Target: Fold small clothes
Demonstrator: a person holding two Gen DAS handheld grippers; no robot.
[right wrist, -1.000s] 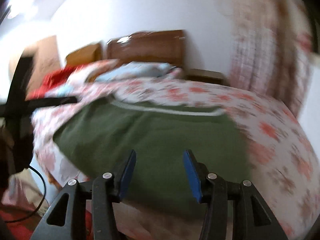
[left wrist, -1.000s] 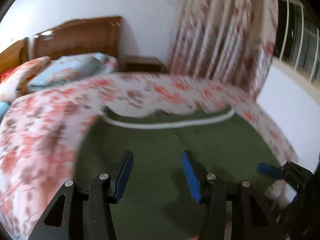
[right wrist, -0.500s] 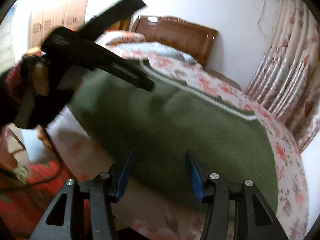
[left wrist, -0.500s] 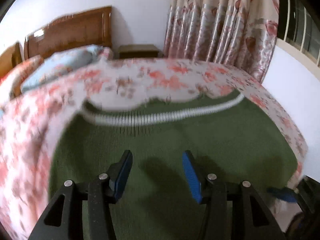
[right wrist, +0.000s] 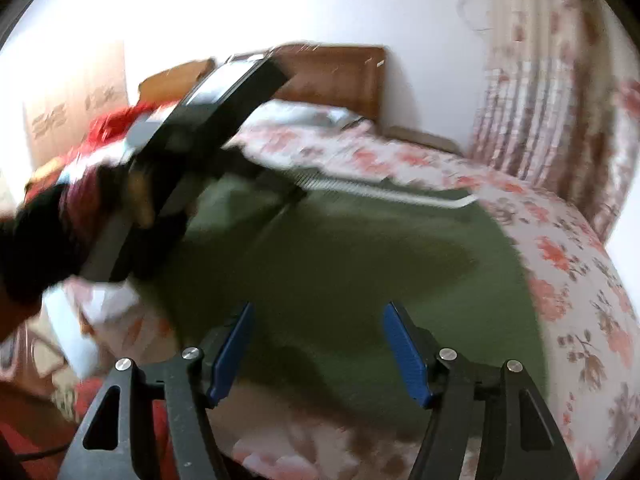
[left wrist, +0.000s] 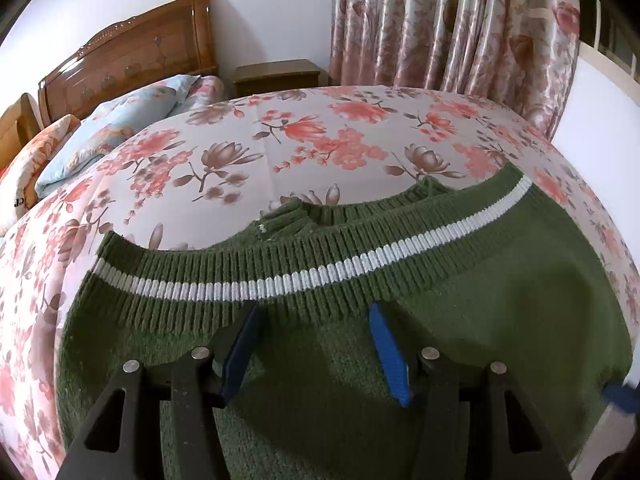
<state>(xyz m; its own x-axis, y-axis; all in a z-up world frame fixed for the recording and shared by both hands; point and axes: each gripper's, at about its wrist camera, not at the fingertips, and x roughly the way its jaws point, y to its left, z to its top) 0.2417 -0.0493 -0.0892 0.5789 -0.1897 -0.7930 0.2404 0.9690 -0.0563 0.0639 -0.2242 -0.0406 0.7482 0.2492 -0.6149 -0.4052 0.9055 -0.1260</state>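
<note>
A dark green knit sweater point(left wrist: 460, 320) lies flat on the floral bedspread point(left wrist: 304, 148). Its ribbed hem with a white stripe point(left wrist: 320, 276) faces away from me. My left gripper point(left wrist: 314, 316) is open and empty, low over the sweater just short of the stripe. My right gripper point(right wrist: 318, 316) is open and empty above the sweater's point(right wrist: 360, 256) near edge; this view is blurred. The left gripper's black body point(right wrist: 192, 128) crosses the upper left of the right wrist view. A blue fingertip of the right gripper point(left wrist: 622, 396) shows at the left view's right edge.
A wooden headboard point(left wrist: 132, 60) and pillows point(left wrist: 112, 124) stand at the far left. A nightstand point(left wrist: 276, 76) and floral curtains point(left wrist: 452, 28) line the back wall. The bed's right edge drops off near a white wall point(left wrist: 592, 120). Red cloth point(right wrist: 108, 128) lies beyond the bed.
My left gripper has moved forward over the sweater toward the striped hem. My right gripper has swung around at the sweater's near edge. Both stay open.
</note>
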